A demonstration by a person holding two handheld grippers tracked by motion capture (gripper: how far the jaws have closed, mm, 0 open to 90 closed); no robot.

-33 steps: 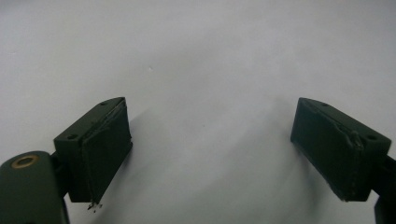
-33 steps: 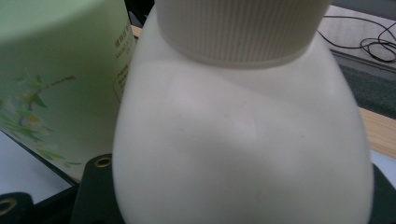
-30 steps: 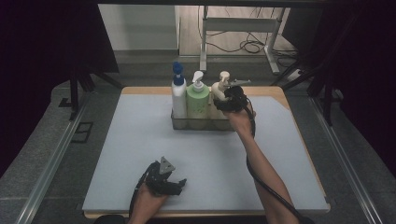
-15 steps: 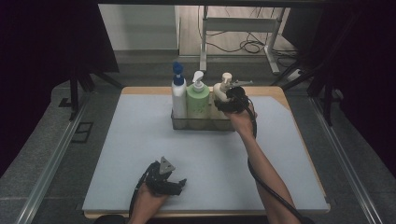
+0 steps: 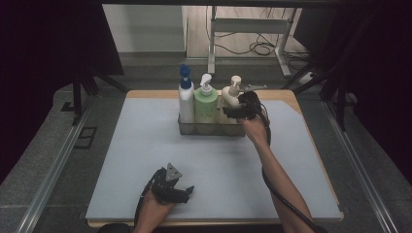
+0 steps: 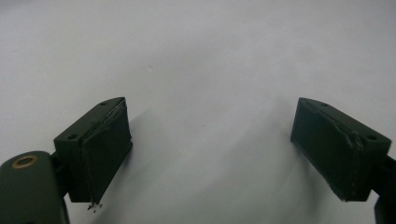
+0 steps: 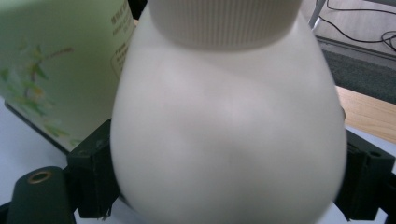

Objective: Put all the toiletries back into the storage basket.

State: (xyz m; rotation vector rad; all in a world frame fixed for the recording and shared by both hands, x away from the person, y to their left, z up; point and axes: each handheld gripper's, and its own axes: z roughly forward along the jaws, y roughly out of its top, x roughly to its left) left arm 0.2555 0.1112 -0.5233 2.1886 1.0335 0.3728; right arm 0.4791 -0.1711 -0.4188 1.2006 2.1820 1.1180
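Note:
A clear basket (image 5: 212, 130) at the far middle of the mat holds three pump bottles: a white one with a blue cap (image 5: 185, 99), a green one (image 5: 206, 104) and a cream one (image 5: 232, 95). My right gripper (image 5: 232, 111) reaches in from the right at the cream bottle (image 7: 224, 116), whose round body sits between the jaws (image 7: 229, 186). Those jaws have just been opening and the pads stand at its sides without a clear squeeze. My left gripper (image 5: 186, 190) rests low on the mat near the front edge, open (image 6: 210, 140), with bare mat between its fingers.
The pale blue mat (image 5: 145, 160) covers a wooden table. The green bottle (image 7: 56, 60) stands close beside the cream one. Dark frame legs and metal rails flank the table. Cables and a stand (image 5: 252, 46) lie on the floor beyond.

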